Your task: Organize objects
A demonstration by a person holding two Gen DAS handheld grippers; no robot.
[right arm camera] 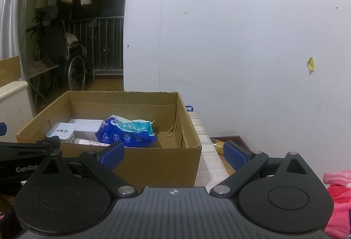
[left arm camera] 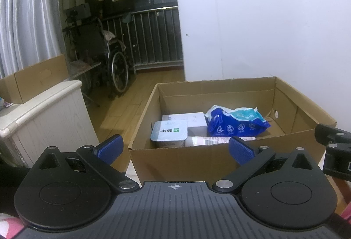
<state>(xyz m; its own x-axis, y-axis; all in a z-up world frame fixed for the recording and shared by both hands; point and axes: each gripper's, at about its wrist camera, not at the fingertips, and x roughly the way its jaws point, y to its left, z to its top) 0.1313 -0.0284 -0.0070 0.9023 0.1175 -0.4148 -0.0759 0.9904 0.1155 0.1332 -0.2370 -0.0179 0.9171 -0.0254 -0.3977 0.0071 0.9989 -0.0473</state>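
An open cardboard box stands in front of both grippers, seen too in the right wrist view. Inside lie a blue and teal plastic pack, a white tub with a pale lid, a white carton and a white labelled tube. My left gripper hangs open just short of the box's near wall, holding nothing. My right gripper is open too, level with the box's near right corner and empty.
A white cabinet stands left of the box, with another cardboard box behind it. A wheelchair and railing lie beyond on the wooden floor. A white wall rises behind. Pink cloth lies at right, next to a dark tray.
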